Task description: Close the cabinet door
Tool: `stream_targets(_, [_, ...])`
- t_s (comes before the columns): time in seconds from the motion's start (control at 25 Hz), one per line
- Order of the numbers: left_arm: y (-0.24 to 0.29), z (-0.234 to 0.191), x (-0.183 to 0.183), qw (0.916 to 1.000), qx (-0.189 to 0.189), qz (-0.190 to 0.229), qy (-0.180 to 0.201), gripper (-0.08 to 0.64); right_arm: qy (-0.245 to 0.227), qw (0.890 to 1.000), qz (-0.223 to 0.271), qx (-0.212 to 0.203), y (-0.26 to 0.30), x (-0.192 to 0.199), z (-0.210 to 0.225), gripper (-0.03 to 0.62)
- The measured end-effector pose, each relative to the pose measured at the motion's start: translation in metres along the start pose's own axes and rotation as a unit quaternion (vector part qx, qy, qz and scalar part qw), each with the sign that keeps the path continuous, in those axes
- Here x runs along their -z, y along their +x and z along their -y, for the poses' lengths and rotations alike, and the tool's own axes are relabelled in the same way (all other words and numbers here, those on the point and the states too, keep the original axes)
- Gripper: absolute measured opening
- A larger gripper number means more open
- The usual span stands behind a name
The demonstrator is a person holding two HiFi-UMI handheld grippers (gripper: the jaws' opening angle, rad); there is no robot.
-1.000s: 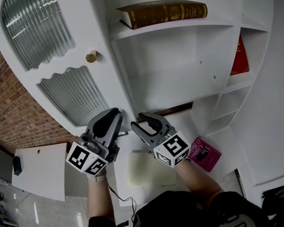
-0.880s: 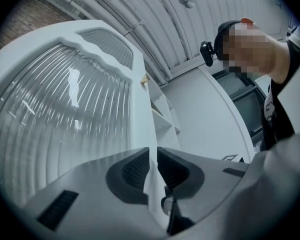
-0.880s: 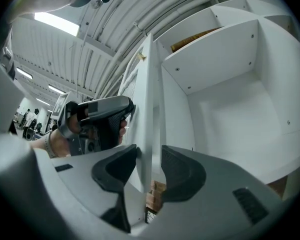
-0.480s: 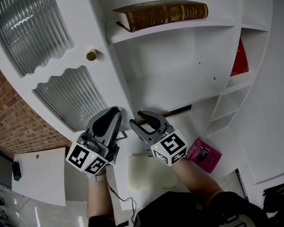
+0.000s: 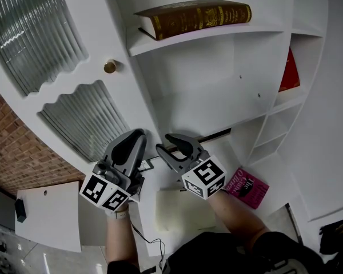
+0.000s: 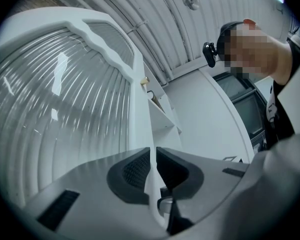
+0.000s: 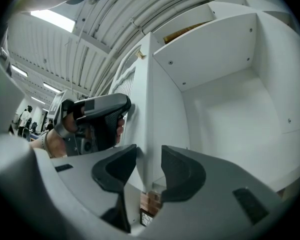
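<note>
Step in hand: securing hold of the door before the closing swing. The white cabinet door [image 5: 103, 36], with two ribbed-glass panels and a small brass knob [image 5: 110, 67], stands left of the white open-shelved cabinet [image 5: 217, 96], its knob-side edge just beside the shelf bay. The left gripper [image 6: 153, 156] has its jaws closing on the lower part of that edge, one pad on each face, so the door is judged not yet shut. The right gripper [image 7: 147, 156] sits just beside it with jaws spread and gripping nothing. A white upright edge lines up with the gap, but no pad is seen touching it. The door's long axis is upright. In the head view it runs from upper left down to the left gripper [image 5: 138, 138], its knob face turned toward the camera. The hinge side cannot be made out. The next move calls for a firm pinch, then carrying the edge along the door's own arc toward the cabinet front, with the right gripper [image 5: 177, 144] kept clear.
</note>
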State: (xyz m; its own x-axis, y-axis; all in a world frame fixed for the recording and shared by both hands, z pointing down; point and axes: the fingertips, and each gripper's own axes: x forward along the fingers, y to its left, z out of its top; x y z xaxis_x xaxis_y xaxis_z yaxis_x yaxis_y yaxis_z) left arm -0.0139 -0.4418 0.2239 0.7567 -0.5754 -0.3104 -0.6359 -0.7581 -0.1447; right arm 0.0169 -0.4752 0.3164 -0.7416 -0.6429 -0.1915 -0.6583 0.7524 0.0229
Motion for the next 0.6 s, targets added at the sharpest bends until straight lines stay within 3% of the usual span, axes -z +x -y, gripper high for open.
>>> stream_targets(0.36, [-0.0015,-0.0013,0.0021,0.9998,-0.017,-0.005,0.001,0.044,0.005,1.0,-0.002,0.014,-0.0014,0.0001,-0.0007,0.152])
stream_targets(0.6, [-0.0078,0.001,0.0075,0.9992,-0.032,-0.013,-0.02,0.044,0.011,1.0,-0.009,0.025,-0.0078,0.0017,-0.0041,0.123])
